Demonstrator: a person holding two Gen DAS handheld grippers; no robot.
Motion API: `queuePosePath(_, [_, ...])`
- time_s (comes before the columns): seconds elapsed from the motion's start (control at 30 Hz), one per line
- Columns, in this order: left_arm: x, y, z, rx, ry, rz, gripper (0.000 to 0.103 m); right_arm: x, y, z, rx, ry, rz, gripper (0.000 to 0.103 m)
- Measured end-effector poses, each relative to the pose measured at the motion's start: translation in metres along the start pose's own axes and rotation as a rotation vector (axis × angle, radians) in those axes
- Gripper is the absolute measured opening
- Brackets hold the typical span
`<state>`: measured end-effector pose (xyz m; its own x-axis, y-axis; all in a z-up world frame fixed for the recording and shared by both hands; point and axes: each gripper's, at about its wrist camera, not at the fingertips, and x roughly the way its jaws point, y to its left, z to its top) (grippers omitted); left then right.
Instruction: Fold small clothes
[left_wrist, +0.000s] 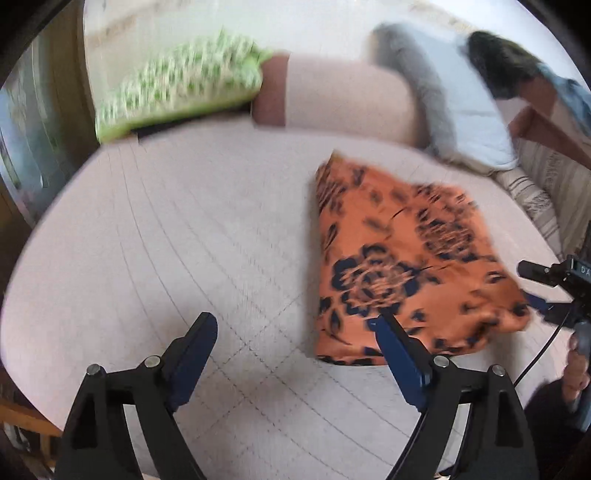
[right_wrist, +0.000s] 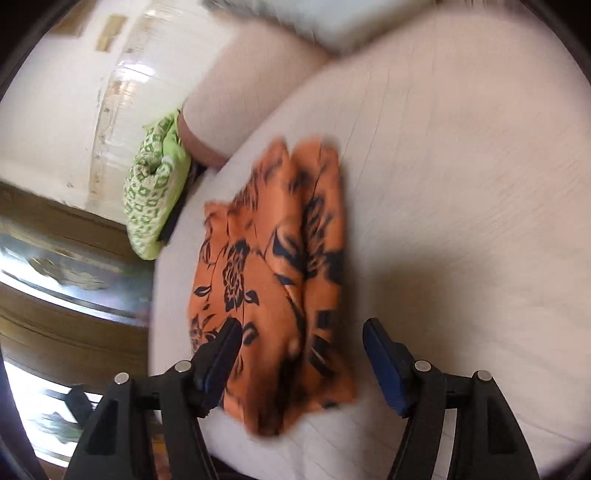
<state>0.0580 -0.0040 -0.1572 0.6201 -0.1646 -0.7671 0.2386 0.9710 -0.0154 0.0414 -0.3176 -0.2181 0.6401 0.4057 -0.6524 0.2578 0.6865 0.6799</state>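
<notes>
Orange floral garment (left_wrist: 406, 258), one piece, is lying folded on the pale bed (left_wrist: 184, 240), its long axis running toward twelve o'clock in the right wrist view. Both the left gripper (left_wrist: 295, 325) and right gripper (right_wrist: 301, 328) are hovering with fingers apart, holding nothing.

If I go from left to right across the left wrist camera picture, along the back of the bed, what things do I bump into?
Green patterned pillow → pale pink bolster → white and grey pillow → dark-haired person. Everything is blurry, so that is all I can tell.
</notes>
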Motion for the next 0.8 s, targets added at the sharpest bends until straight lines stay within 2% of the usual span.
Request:
queuePosePath(0.17, [-0.044, -0.038, 0.024, 0.064, -0.083, 0.046, 0.091, -0.079, 0.061, -0.021, -0.243, -0.126, -0.096, 0.071])
queuePosePath(0.3, [-0.083, -0.06, 0.03, 0.103, -0.142, 0.081, 0.093, -0.113, 0.126, -0.048, -0.443, -0.241, -0.163, 0.071])
queuePosePath(0.47, [-0.129, -0.069, 0.032, 0.133, -0.202, 0.097, 0.093, -0.147, 0.161, -0.07, -0.521, -0.333, -0.14, 0.071])
queuePosePath(0.63, [-0.155, -0.069, 0.034, 0.116, -0.254, 0.122, 0.093, -0.154, 0.18, -0.082, -0.574, -0.361, -0.148, 0.071])
queuePosePath(0.8, [-0.168, -0.068, 0.034, 0.111, -0.278, 0.129, 0.093, -0.154, 0.181, -0.091, -0.584, -0.355, -0.142, 0.071])
